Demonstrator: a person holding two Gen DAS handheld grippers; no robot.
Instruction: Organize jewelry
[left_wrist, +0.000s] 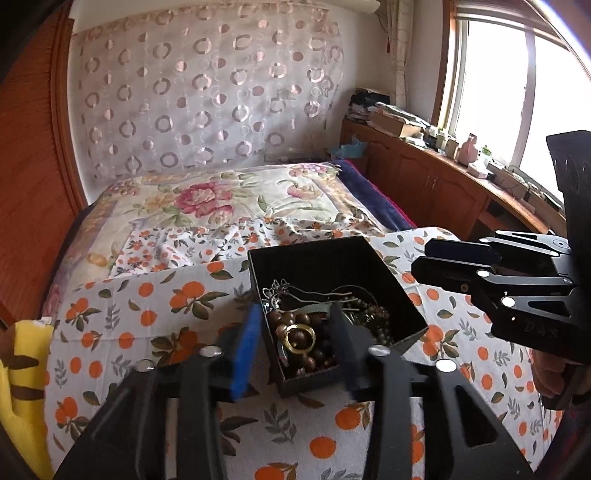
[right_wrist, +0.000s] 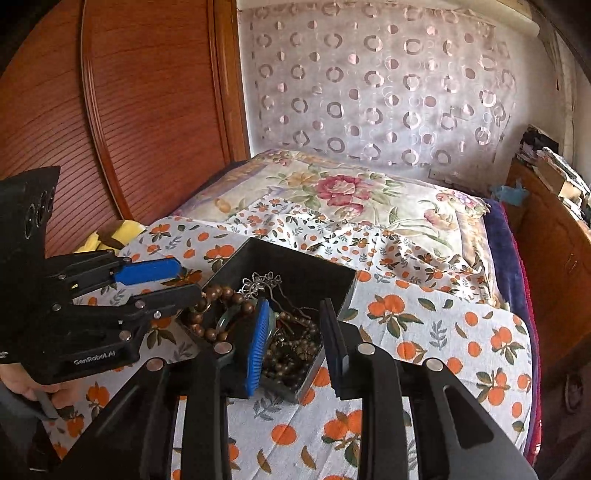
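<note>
Black jewelry box: matt, finely textured card-like walls. Wooden bead strings: brown, polished. Gold ring: shiny metal. Green bangle: glossy, smooth. Orange-print sheet: matt woven cloth, creased. Left claw: matt black plastic, ribbed blue rubbery pads. Wardrobe door: grooved varnished wood.
</note>
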